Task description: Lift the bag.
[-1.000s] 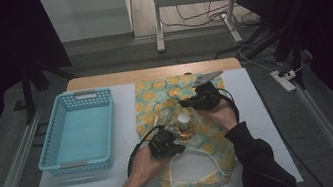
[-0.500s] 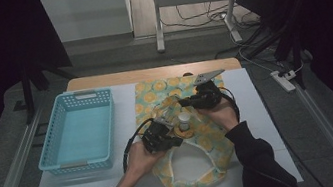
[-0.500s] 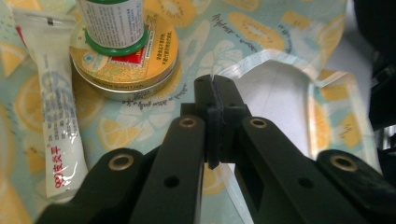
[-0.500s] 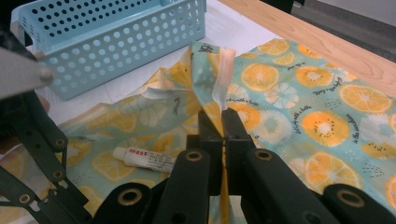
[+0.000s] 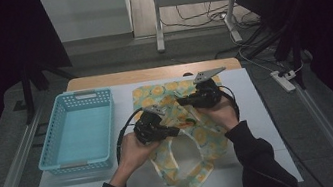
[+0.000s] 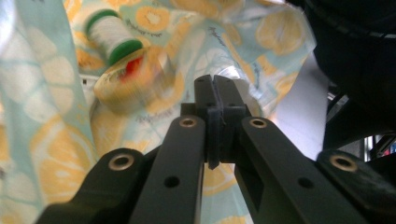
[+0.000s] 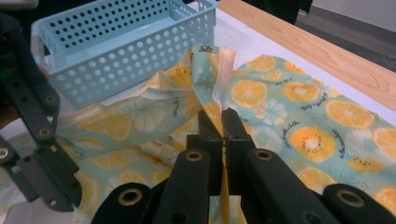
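A pale bag (image 5: 197,139) printed with orange slices lies in the middle of the white table (image 5: 258,109). My left gripper (image 5: 176,132) is shut on the bag's near-left rim and holds it off the table. My right gripper (image 5: 181,102) is shut on the far rim, and the bag's edge (image 7: 223,70) stands up from between its jaws. In the left gripper view, past my shut left gripper (image 6: 215,86), a white thread spool (image 6: 114,37) with green ends and a blurred yellow tape roll (image 6: 133,79) lie on the printed fabric.
A light blue perforated basket (image 5: 79,163) stands at the table's left with nothing visible inside; its wall (image 7: 116,56) is close behind the bag. A wooden strip (image 5: 151,73) borders the far side. Metal rails run along the floor at both sides.
My left gripper has risen and drifted slightly left, taking the bag's rim up with it. The small pale item seen between the grippers earlier is now covered by fabric. The right gripper has stayed put.
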Demonstrator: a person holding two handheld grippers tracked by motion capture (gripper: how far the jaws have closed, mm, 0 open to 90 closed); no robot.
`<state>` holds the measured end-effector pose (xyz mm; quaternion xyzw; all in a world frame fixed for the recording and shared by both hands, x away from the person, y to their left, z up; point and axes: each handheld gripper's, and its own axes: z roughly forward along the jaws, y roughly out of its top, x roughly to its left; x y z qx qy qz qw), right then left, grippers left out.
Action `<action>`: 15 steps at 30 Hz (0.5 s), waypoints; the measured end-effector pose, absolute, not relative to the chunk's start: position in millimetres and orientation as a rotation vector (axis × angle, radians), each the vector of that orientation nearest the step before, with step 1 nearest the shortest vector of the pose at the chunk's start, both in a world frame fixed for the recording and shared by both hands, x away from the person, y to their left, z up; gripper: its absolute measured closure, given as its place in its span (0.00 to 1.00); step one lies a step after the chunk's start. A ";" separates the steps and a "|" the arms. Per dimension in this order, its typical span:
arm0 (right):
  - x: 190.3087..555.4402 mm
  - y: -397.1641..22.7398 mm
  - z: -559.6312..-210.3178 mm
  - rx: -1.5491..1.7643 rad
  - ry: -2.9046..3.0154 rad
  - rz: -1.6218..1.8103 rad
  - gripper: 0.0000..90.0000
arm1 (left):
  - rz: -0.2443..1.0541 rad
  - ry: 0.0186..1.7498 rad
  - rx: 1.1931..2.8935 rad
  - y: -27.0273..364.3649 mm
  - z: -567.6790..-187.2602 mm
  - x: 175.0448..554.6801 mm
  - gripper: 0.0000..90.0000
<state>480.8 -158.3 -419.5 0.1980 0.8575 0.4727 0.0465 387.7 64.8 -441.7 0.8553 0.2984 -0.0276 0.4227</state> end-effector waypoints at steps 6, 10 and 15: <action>478.4 -156.9 -408.6 0.585 2.614 1.441 1.00 | -0.056 0.741 2.116 72.8 -425.4 392.5 1.00; 476.5 -154.4 -397.3 0.560 2.610 1.436 1.00 | -0.044 0.738 2.107 78.1 -411.4 397.3 1.00; 473.9 -151.3 -384.9 0.531 2.607 1.427 1.00 | -0.009 0.725 2.094 84.5 -388.7 403.3 1.00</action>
